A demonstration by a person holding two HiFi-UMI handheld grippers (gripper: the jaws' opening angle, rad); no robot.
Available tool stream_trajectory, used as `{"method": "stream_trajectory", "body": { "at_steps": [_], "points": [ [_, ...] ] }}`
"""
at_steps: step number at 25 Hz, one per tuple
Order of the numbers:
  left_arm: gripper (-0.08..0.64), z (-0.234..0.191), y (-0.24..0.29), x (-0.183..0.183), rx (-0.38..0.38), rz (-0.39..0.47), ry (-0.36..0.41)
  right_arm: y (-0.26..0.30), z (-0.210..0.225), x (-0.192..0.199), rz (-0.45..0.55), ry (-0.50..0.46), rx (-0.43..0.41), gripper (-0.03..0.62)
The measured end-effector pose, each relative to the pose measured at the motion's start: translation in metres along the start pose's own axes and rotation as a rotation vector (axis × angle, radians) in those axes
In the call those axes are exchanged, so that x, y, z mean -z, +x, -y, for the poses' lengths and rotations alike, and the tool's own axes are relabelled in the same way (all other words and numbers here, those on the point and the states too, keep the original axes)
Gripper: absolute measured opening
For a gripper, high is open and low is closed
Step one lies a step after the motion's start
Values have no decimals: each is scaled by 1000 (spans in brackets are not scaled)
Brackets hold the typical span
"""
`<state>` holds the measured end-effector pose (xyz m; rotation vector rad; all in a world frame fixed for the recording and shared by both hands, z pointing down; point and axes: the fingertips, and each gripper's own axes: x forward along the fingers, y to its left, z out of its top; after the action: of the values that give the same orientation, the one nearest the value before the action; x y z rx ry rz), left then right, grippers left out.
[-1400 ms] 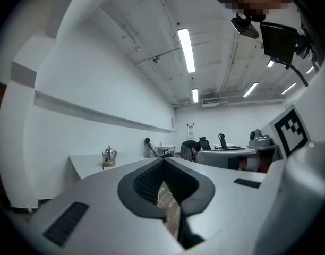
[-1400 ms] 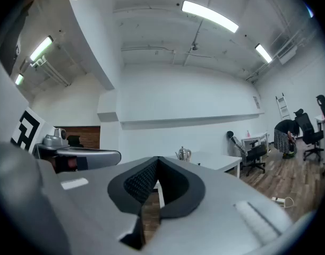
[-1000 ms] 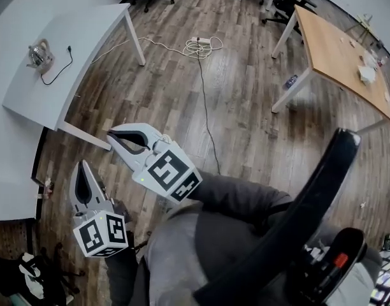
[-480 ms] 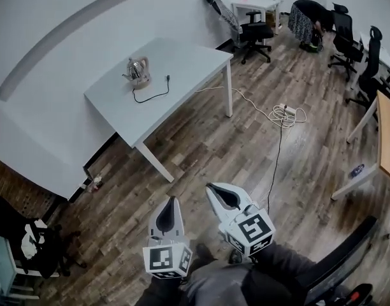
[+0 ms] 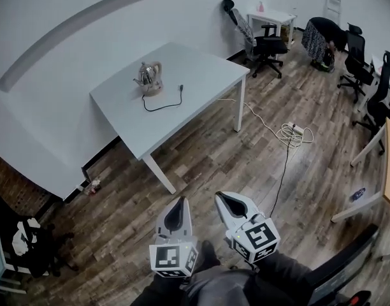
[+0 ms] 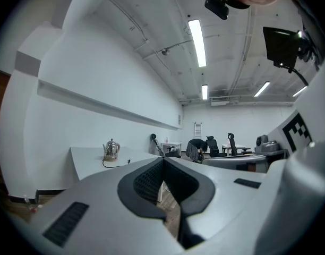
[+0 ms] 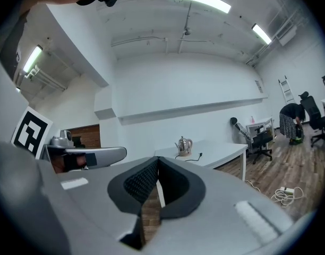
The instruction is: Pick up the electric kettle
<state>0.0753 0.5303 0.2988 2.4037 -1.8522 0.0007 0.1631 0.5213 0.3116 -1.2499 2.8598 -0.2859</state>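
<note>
Down at the bottom of the head view, my two grippers sit side by side, both pointing ahead over a wooden floor (image 5: 201, 158). My left gripper (image 5: 180, 201) has its jaws closed together with nothing between them; its own view shows the two dark pads meeting at the tip. My right gripper (image 5: 222, 197) is the same, jaws pressed together and empty. Each one carries a cube with black and white square markers at its rear end (the left cube (image 5: 173, 260) faces the camera squarely, the right cube (image 5: 255, 240) sits at an angle).

The electric kettle (image 5: 150, 76) is well apart from both grippers. It is small, shiny and metallic, with a curved handle and a spout, and it stands upright on a white table (image 5: 201, 75) against a pale wall, towards the side of the tabletop nearest the wall. A black cord (image 5: 160, 104) curls from under the kettle across the tabletop, and its plug end lies loose on the table. Both gripper views show the kettle in the distance, above and beyond the closed jaw tips.

Past the table, a white cable (image 5: 296, 132) lies coiled on the floor. Several dark office chairs (image 5: 268, 40) stand further back, and a person (image 5: 322, 37) bends over near them.
</note>
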Motion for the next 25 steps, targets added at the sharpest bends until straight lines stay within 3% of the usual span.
{"method": "stream_trajectory", "body": {
  "at_steps": [16, 25],
  "points": [
    [-2, -86, 96, -11, 47, 0, -19, 135, 26, -15, -19, -10, 16, 3],
    [-2, -105, 126, -12, 72, -2, -38, 165, 36, -22, -23, -11, 39, 3]
  ]
}}
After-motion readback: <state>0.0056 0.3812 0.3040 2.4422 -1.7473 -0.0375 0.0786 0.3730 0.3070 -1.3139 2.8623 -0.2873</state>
